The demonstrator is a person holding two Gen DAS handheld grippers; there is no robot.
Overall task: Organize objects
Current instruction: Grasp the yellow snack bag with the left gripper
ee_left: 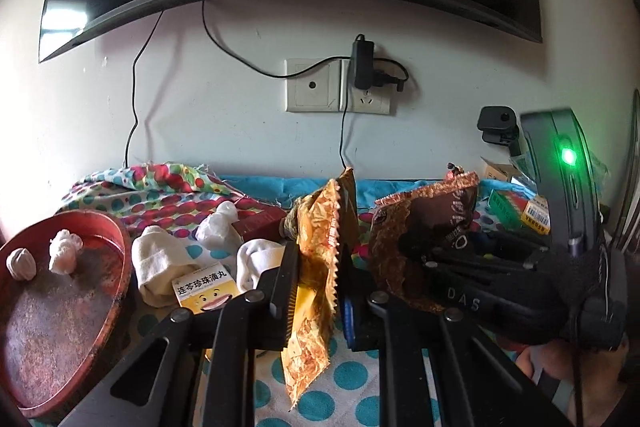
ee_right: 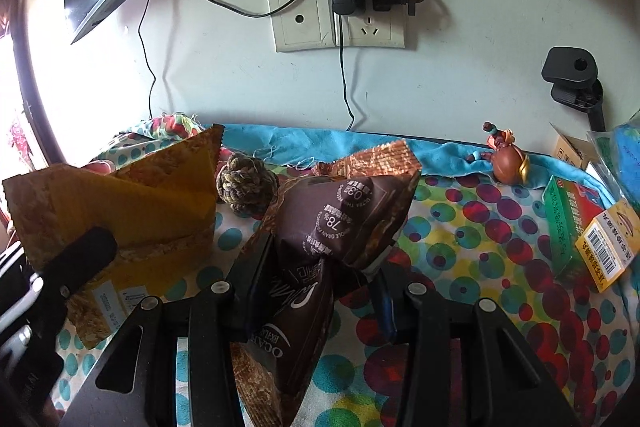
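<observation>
Crinkled foil is what both grippers are clamping right now. The left gripper (ee_left: 316, 267) is pinching a yellow snack packet (ee_left: 320, 267) edge-on, its jaws drawn almost together on the thin wrapper. The packet is standing nearly upright between the pads, long axis running from the serrated top edge near the wall down toward the camera, its lower end hanging free above the dotted cloth (ee_left: 348, 379) on the table.

The right gripper (ee_right: 320, 267) is holding a brown snack packet (ee_right: 340, 227), jaws closed on its gathered middle — the puffed upper half is pointing away toward the wall and leaning slightly right, the lower end trailing down under the gripper. In the left wrist view this brown packet is sitting just to the right of the yellow one, near it but not touching, so the two are being held side by side, both lifted off the cloth.

As a judgement, the coming move is turning on where each packet goes. A red heart-shaped tray (ee_left: 116, 239) is lying to the left of the left gripper, well nearer that hand than the right, and already carrying two small pale lumps — a likely place for loose items. White socks (ee_left: 160, 267) and a small yellow medicine box (ee_left: 204, 291) are lying between tray and yellow packet, so a leftward carry would be passing over them.
</observation>
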